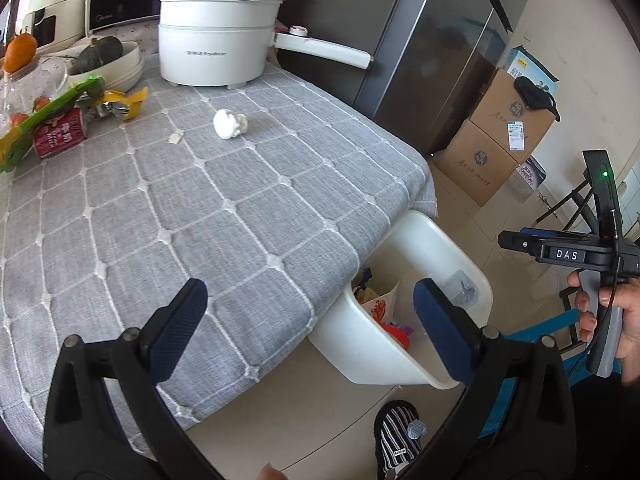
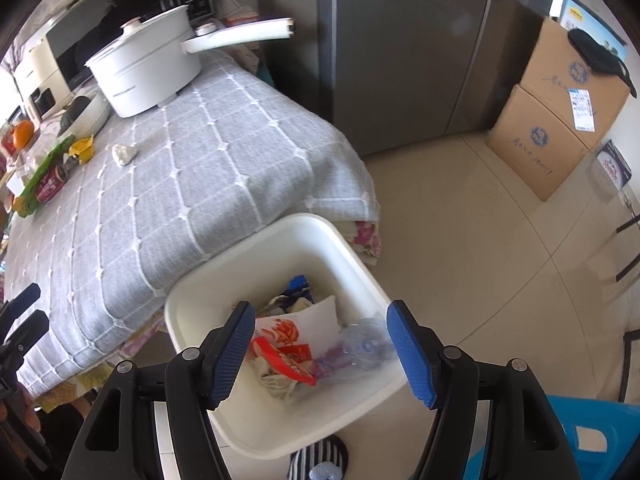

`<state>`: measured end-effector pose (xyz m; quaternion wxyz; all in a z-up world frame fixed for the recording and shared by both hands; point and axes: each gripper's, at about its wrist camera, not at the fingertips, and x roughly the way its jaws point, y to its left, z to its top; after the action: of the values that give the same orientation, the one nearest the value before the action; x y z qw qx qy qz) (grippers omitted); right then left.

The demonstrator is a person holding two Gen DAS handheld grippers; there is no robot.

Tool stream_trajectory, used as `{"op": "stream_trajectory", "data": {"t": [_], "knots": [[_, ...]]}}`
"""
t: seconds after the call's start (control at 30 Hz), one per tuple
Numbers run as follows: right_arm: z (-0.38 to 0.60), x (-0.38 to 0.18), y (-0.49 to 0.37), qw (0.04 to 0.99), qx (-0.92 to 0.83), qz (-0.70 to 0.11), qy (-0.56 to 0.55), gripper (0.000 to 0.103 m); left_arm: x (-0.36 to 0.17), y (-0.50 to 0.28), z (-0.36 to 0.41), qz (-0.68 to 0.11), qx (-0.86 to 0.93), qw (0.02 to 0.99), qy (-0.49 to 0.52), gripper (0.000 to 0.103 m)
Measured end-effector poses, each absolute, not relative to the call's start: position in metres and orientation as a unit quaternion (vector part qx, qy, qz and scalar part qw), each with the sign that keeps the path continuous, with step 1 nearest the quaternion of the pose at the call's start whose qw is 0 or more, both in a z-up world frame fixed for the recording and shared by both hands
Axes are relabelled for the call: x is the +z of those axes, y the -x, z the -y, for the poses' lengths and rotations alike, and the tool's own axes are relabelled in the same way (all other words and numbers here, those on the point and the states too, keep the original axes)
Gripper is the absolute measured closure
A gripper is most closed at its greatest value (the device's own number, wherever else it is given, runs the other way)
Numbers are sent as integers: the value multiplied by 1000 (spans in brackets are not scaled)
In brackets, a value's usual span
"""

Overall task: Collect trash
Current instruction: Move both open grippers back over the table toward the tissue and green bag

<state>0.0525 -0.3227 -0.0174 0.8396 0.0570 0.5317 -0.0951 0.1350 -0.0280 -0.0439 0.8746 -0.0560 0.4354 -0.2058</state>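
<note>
Right gripper [image 2: 322, 346] gapes empty above the bin's [image 2: 280, 224] rim.

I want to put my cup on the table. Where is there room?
The grey tablecloth is bare from the near edge up to the crumpled tissue. It's crowded at the far left, around the wrappers and bowls, and the white pot fills the back.

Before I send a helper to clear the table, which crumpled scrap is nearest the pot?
Start at the white electric pot on the grey checked tablecloth. Just in front of it lies a crumpled white tissue ball, alone on bare cloth, unlike the coloured wrappers piled beside the bowls.
</note>
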Motion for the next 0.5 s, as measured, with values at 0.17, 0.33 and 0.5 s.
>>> {"op": "stream_trajectory", "data": {"t": [0.17,0.33,0.5], "knots": [[287,-12,-67,847,-73,-526,-38,32,-36,-130,-5,-422,-176,888,56,1],[251,-10,-80,852,-51,-520,-21,30,-37,-125,-43,-417,-137,897,57,1],[216,-12,-96,856,-30,-515,-12,28,-47,-120,-88,-420,-98,899,71,1]]}}
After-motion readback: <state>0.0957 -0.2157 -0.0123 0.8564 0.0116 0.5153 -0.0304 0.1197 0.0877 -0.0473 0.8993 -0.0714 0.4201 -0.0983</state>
